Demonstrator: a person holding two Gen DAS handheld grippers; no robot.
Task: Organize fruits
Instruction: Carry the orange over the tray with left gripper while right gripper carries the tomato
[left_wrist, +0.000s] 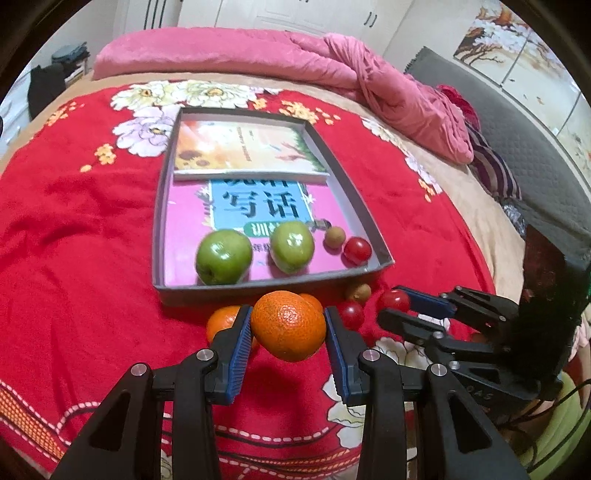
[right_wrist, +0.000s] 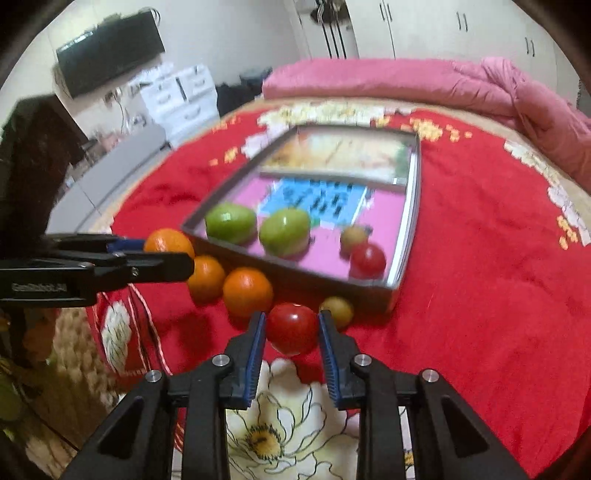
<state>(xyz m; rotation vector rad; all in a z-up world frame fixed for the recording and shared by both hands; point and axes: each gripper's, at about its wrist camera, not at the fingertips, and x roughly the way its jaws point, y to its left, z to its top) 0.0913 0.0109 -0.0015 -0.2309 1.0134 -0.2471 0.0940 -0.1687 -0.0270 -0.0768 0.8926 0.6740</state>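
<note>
In box (left_wrist: 369, 218), near edge: two apples (left_wrist: 224, 256), longan (left_wrist: 334, 237), tomato (left_wrist: 357, 250). I hold orange (left_wrist: 289, 325) clamped in left gripper (left_wrist: 289, 334), lifted off blanket (left_wrist: 74, 240); right gripper (right_wrist: 291, 334) pinches tomato (right_wrist: 291, 328). Left outside box's near wall: two oranges (right_wrist: 247, 291), tomato (left_wrist: 351, 313), longan (right_wrist: 337, 311)

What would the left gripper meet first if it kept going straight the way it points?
Probably the near wall of the grey tray. The left gripper, shut on an orange, aims at it; depth is unclear, so it might pass over.
</note>
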